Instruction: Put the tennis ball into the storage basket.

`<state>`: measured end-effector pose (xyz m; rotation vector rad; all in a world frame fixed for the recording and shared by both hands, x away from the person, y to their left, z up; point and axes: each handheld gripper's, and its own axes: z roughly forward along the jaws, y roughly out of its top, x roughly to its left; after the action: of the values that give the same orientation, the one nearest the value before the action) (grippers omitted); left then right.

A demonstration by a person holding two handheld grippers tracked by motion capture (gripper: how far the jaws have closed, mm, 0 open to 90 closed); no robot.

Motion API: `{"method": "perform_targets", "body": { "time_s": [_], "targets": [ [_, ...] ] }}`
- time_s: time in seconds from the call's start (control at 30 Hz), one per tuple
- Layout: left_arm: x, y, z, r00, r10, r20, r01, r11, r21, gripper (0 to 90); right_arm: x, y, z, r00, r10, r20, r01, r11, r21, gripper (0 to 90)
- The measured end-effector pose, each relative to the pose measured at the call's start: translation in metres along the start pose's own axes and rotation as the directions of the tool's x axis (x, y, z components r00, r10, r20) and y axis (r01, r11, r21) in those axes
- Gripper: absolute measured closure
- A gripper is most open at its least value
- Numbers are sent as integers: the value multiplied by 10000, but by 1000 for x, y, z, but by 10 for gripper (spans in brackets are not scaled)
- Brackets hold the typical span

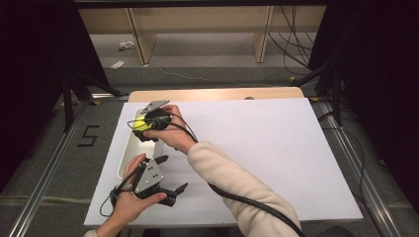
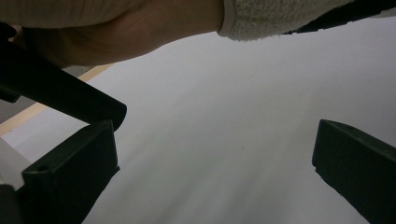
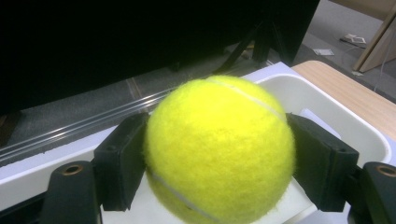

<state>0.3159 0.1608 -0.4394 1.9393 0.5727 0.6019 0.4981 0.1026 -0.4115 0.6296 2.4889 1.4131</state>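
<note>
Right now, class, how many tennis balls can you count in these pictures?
1: the tennis ball is clamped in the right gripper above the white tray; others could be hidden behind the hand.

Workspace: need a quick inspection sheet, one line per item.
Surface: white sheet over a wooden table; bare apart from the tray.
Job's things: yellow tennis ball held over the white tray at the sheet's left edge.
Clutter: nothing seen on the sheet.
Grippers: right gripper shut on the ball, arm crossed to the left; left gripper open, empty, near the front edge.
Cables: a black cable trails along the right sleeve.
Surroundings: grey floor, wooden shelf legs, loose wires and scraps behind the table.
</note>
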Motion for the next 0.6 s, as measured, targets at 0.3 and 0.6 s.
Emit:
{"method": "perform_targets", "body": {
  "time_s": [0.3, 0.6],
  "targets": [
    [0, 0, 0, 10000, -5, 8, 5, 10000, 4, 0, -1, -1, 1, 10000, -12, -10, 12, 10000, 59, 264],
    [0, 0, 0, 10000, -13, 17, 13, 10000, -1, 0, 0, -1, 3, 10000, -51, -14, 51, 9999, 117, 264]
  ]
}}
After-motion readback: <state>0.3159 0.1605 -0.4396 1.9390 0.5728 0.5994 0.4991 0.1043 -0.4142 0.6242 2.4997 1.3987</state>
